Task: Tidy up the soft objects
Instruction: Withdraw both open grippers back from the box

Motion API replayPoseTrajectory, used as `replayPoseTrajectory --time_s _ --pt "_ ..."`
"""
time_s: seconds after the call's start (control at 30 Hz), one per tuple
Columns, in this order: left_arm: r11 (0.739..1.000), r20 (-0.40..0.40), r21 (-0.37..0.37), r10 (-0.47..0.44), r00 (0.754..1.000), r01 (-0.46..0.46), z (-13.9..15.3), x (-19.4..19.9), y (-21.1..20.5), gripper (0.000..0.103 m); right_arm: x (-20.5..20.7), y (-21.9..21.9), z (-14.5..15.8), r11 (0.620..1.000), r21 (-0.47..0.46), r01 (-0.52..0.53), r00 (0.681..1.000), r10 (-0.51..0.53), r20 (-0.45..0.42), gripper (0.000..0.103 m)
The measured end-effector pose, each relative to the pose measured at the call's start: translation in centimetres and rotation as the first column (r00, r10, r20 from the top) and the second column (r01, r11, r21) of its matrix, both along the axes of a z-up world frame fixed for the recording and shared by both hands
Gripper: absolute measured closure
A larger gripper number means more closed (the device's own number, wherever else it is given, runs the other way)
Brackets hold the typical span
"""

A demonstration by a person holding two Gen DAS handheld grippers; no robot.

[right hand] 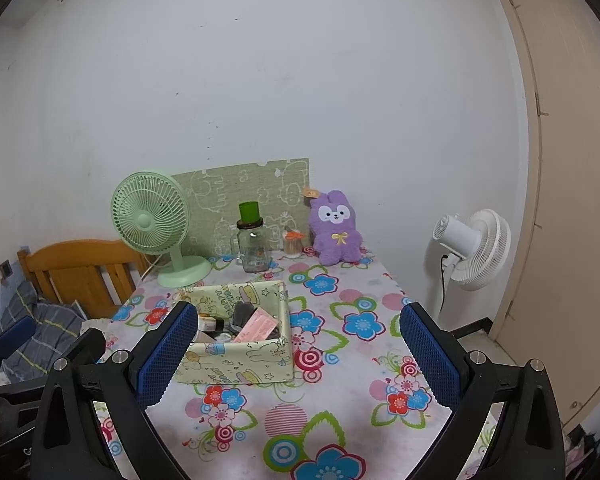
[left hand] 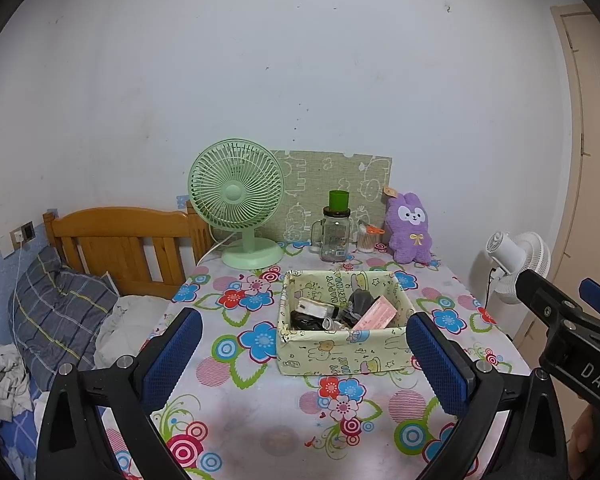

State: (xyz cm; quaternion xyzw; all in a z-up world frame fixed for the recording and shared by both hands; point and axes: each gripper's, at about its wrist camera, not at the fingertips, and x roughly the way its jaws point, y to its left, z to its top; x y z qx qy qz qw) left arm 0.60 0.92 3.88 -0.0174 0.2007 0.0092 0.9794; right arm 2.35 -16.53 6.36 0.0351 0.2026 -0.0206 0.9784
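Observation:
A pale yellow-green fabric box (left hand: 340, 354) (right hand: 236, 364) stands mid-table on the floral cloth. Inside lie a pink packet (left hand: 375, 313) (right hand: 257, 327), a grey soft item (left hand: 361, 300) and dark items. A purple plush rabbit (left hand: 410, 229) (right hand: 336, 229) sits upright at the table's back right. My left gripper (left hand: 304, 354) is open and empty, above the near table, its jaws framing the box. My right gripper (right hand: 298, 354) is open and empty, to the right of the box; it also shows at the right of the left wrist view (left hand: 572, 312).
A green desk fan (left hand: 236, 196) (right hand: 152, 220), a glass jar with a green cup (left hand: 335, 232) (right hand: 253, 240), a cotton-swab holder (left hand: 366, 238) and a patterned board (left hand: 340, 188) stand at the back. A bed with a wooden headboard (left hand: 120, 240) lies left. A white floor fan (right hand: 474, 248) stands right.

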Motion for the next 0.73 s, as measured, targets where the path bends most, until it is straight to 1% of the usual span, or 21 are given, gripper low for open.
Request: replayPoseTrajectory --time_s 0.53,0.73 --pt "1.0 0.001 0.0 0.0 1.0 0.0 0.01 0.01 -0.05 0.0 -0.47 -0.31 -0.08 1.0 0.009 0.018 1.0 -0.018 -0.005 0.001" --pt "1.0 0.008 0.002 -0.005 1.0 0.005 0.32 -0.56 -0.01 0.0 -0.67 -0.29 -0.06 1.0 0.007 0.021 1.0 -0.021 0.0 0.001"
